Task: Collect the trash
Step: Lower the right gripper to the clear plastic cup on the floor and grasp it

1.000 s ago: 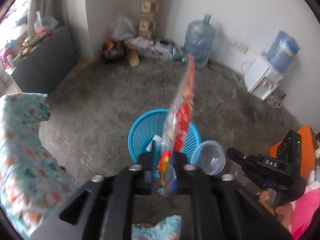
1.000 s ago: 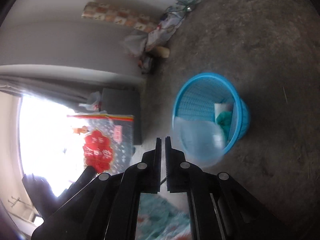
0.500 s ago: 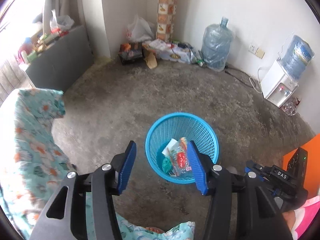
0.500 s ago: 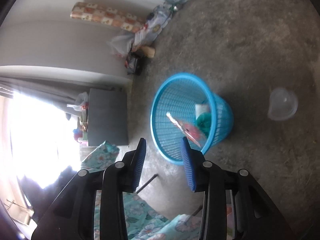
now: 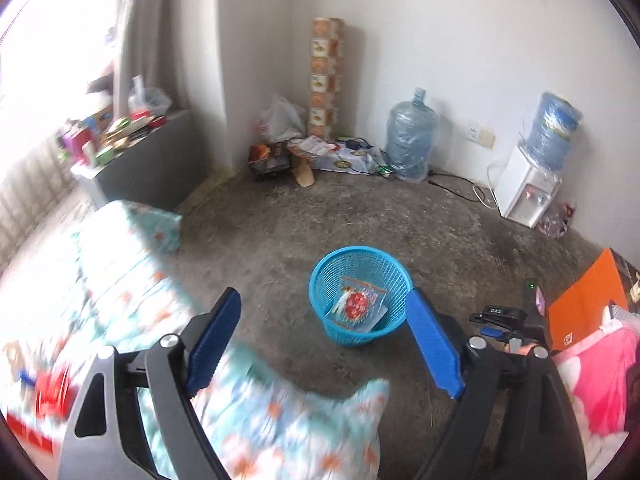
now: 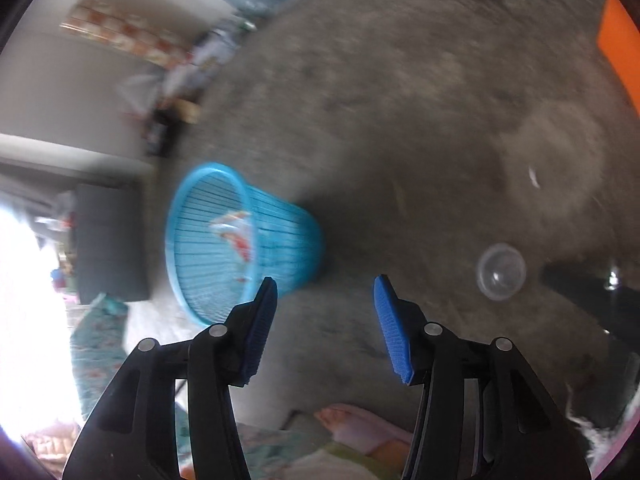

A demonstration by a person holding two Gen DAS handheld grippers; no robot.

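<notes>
A blue plastic basket (image 5: 394, 280) stands on the concrete floor, with a red and clear snack bag (image 5: 356, 306) lying inside it. The basket also shows in the right wrist view (image 6: 208, 184). My left gripper (image 5: 326, 330) is open and empty, above and behind the basket. My right gripper (image 6: 325, 316) is open and empty, above the floor beside the basket. A clear plastic cup (image 6: 501, 271) lies on the floor to the right of the basket. The right gripper's body (image 5: 506, 318) shows at the right in the left wrist view.
A bed with a floral sheet (image 5: 132, 280) fills the lower left. A grey cabinet (image 5: 152, 164), bags and clutter (image 5: 320, 152), a water bottle (image 5: 410, 136) and a water dispenser (image 5: 528, 188) line the walls. An orange box (image 5: 584, 300) sits at right.
The left gripper let go of the snack bag, which dropped into the basket. The right gripper let go of the clear cup, which landed on the floor. Both grippers opened and pulled back.
</notes>
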